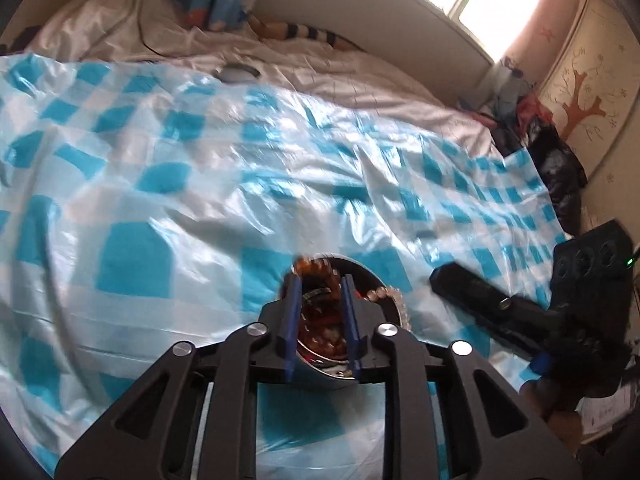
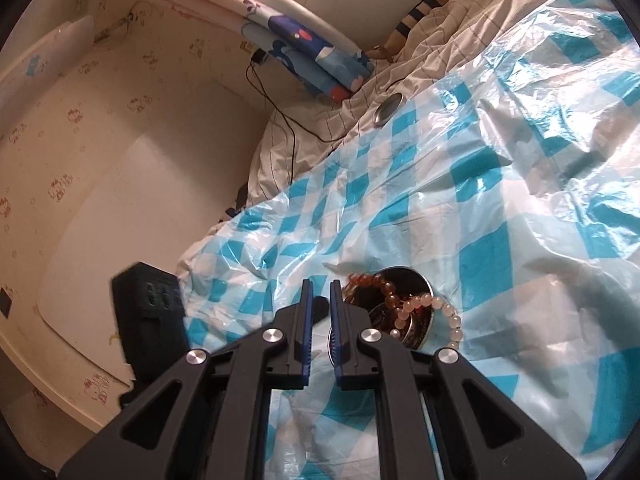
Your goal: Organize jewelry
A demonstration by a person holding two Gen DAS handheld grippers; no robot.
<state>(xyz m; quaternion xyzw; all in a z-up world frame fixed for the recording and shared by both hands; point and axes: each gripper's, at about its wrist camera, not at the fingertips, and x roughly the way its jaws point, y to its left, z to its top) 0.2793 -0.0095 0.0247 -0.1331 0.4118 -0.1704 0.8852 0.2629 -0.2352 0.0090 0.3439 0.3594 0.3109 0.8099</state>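
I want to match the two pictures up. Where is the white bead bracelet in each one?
Left wrist view: the white bead bracelet hangs over the right rim of the metal tin, just right of the left gripper.
Right wrist view: it drapes over the tin's near-right rim, right of the right gripper.
Shared landmark: the amber bead bracelet in the same tin.
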